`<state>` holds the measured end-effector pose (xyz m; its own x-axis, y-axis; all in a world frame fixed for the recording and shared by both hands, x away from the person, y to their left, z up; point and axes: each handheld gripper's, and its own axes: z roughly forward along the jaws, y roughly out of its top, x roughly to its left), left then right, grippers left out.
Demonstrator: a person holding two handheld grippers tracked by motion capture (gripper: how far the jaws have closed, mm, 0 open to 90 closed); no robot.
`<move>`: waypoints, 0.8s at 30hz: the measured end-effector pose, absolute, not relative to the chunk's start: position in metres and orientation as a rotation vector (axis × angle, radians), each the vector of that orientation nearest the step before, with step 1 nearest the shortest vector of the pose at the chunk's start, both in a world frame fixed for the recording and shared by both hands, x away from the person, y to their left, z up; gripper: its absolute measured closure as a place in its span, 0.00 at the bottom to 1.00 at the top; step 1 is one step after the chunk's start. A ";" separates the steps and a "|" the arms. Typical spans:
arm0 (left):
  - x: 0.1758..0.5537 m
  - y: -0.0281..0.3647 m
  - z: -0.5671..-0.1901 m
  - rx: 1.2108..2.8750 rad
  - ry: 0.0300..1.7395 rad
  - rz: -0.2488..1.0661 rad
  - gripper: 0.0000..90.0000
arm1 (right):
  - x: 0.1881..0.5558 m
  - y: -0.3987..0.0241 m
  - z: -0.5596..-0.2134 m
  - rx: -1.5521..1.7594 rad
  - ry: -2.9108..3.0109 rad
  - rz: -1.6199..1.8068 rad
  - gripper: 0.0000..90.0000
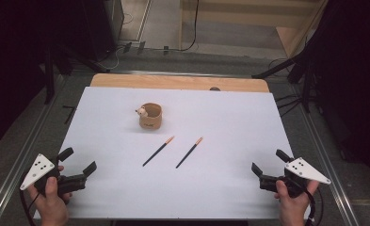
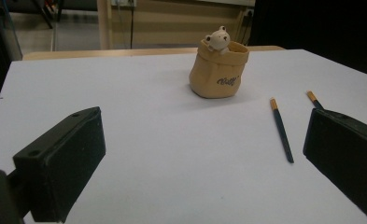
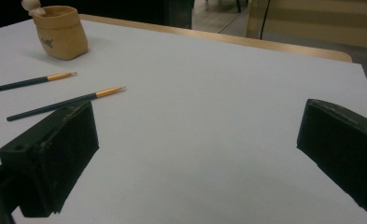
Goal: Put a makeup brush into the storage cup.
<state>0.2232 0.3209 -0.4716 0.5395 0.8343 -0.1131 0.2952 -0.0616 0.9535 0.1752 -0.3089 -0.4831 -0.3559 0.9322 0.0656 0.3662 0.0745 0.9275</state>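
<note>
In the high view a tan sack-shaped pot (image 1: 150,116) with a small bear at its rim stands upright on the white table (image 1: 229,188), two dark chopsticks (image 1: 158,151) (image 1: 189,152) lie side by side in front of it, and the left gripper (image 1: 81,160) and right gripper (image 1: 266,163) are held near the front corners, well apart from everything. The left gripper view shows its jaws spread wide and empty, the pot (image 2: 218,70) ahead and the chopsticks (image 2: 282,130) to its right. The right gripper view shows jaws likewise parted and empty, the chopsticks (image 3: 64,103) and pot (image 3: 61,31) at upper left.

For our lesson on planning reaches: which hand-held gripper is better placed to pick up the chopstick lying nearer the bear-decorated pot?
Left, probably. The left hand-held gripper is open and on the same side as the left chopstick and the pot; the right hand-held gripper would have to cross over the other chopstick.
</note>
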 end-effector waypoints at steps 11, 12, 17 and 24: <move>0.226 0.306 -0.467 1.622 0.956 0.566 0.00 | 0.174 -0.312 -0.484 1.299 1.780 1.274 0.00; 0.227 0.305 -0.467 1.621 0.956 0.560 0.00 | 0.174 -0.312 -0.484 1.298 1.778 1.275 0.00; 0.229 0.299 -0.462 1.633 0.952 0.576 0.07 | 0.174 -0.312 -0.483 1.292 1.782 1.282 0.00; 0.236 0.285 -0.456 1.637 0.941 0.553 0.10 | 0.173 -0.311 -0.486 1.297 1.794 1.286 0.00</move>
